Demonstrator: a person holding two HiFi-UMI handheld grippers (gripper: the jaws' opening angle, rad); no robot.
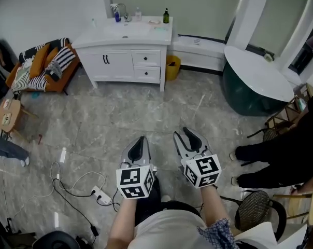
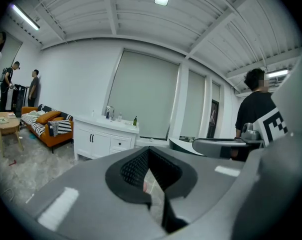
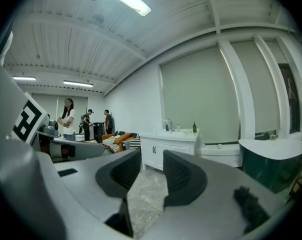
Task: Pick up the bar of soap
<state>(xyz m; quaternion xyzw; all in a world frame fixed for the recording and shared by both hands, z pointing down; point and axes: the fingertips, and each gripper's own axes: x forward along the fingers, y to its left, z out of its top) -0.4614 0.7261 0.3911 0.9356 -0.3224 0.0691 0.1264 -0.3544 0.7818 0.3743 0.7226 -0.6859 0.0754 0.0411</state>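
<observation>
Orange sofa (image 1: 42, 69) sits upper left, and at top centre stands the white vanity (image 1: 120, 66). A small pinkish thing near the right end of its countertop looks like the bar of soap (image 1: 155, 22), though it's too small to be sure. Down at lower centre, the left gripper (image 1: 141, 139) has its jaws tip to tip, nothing in them. Just right of it, the right gripper (image 1: 186, 134) stands partly open, only grey marble floor (image 1: 146, 113) between its jaws, well apart from the vanity.

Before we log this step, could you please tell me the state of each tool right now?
Left tool: closed, holding nothing.
Right tool: open, empty.
</observation>
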